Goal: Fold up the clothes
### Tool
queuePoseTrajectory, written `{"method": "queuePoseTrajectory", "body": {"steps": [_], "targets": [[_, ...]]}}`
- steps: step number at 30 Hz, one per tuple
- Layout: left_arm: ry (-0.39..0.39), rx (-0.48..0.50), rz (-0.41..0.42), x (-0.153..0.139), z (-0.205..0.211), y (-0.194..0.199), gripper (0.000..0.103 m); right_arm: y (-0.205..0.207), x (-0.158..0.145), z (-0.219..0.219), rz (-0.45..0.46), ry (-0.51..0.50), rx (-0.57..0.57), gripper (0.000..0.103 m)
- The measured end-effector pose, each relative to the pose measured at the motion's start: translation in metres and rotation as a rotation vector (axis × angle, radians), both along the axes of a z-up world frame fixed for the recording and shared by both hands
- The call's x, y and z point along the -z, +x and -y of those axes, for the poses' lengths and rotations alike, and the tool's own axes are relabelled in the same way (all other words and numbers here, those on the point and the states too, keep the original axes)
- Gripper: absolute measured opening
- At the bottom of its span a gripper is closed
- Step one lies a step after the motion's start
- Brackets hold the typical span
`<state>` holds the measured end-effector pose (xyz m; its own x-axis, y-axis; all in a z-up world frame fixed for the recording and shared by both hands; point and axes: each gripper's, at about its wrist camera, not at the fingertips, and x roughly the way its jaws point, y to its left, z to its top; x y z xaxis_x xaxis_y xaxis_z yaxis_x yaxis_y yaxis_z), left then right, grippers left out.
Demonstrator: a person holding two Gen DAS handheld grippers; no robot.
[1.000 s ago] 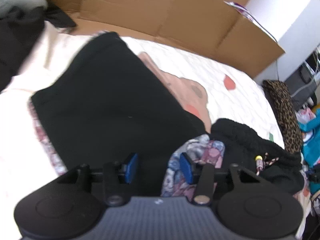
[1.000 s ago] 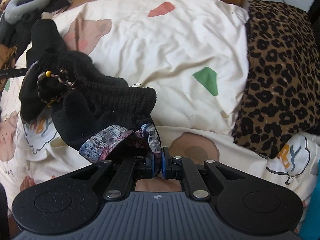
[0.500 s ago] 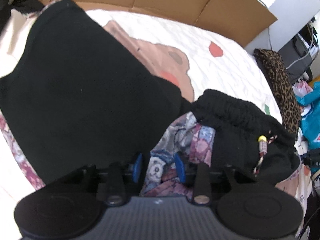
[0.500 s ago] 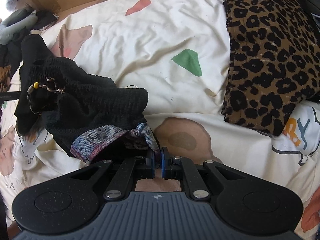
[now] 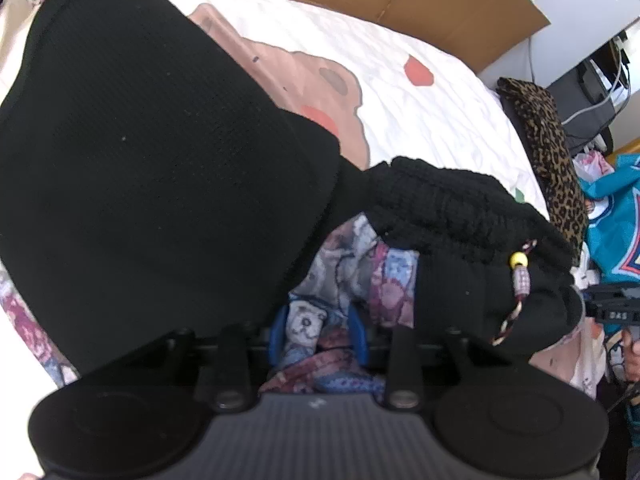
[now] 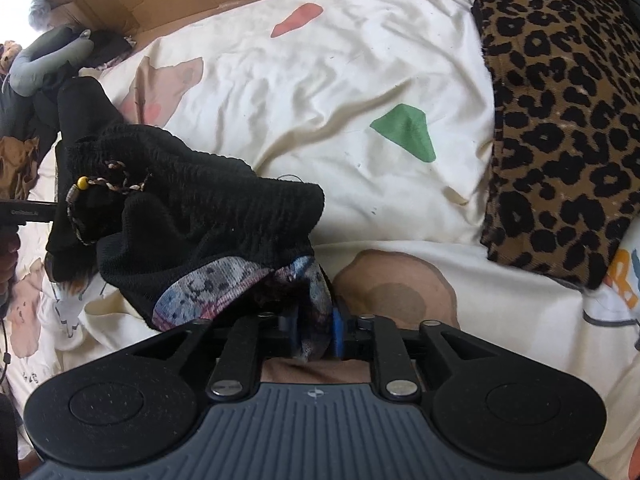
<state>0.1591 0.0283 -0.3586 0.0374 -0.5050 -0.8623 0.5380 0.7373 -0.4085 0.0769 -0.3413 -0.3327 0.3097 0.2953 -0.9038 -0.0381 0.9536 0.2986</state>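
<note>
We are mid-fold on the black garment (image 5: 152, 152) with its patterned lining, lying bunched on the bedsheet (image 6: 340, 92). Our left claw (image 5: 318, 334) is closing with the patterned fabric (image 5: 352, 264) between its pads; our right claw (image 6: 316, 332) is opening, lining hem still between its jaws. Next, we judge, the right lets go and regrips for the following fold.

Your clearest passage is the bare bedsheet (image 6: 360, 92) across the upper centre of the right wrist view. The leopard pillow (image 6: 560, 128) blocks the right side, and the black garment (image 6: 192, 216) heaps at left.
</note>
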Motion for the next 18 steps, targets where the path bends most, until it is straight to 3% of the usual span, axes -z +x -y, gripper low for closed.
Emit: {"method": "queuePoseTrajectory", "body": {"steps": [6,8,11,18], "targets": [[-0.009,0.018,-0.024,-0.001,0.001,0.000,0.033,0.004,0.004,-0.003,0.008,0.006,-0.004,0.019],[-0.013,0.020,-0.026,-0.003,0.001,0.000,0.020,0.002,0.004,-0.003,0.018,0.013,-0.012,0.009],[-0.010,0.014,0.002,-0.011,-0.003,-0.003,0.007,-0.001,-0.001,-0.002,0.030,0.014,-0.012,0.006],[-0.047,-0.085,0.102,-0.066,-0.035,-0.003,0.004,-0.008,-0.025,0.006,0.079,-0.003,0.031,0.004]]}}
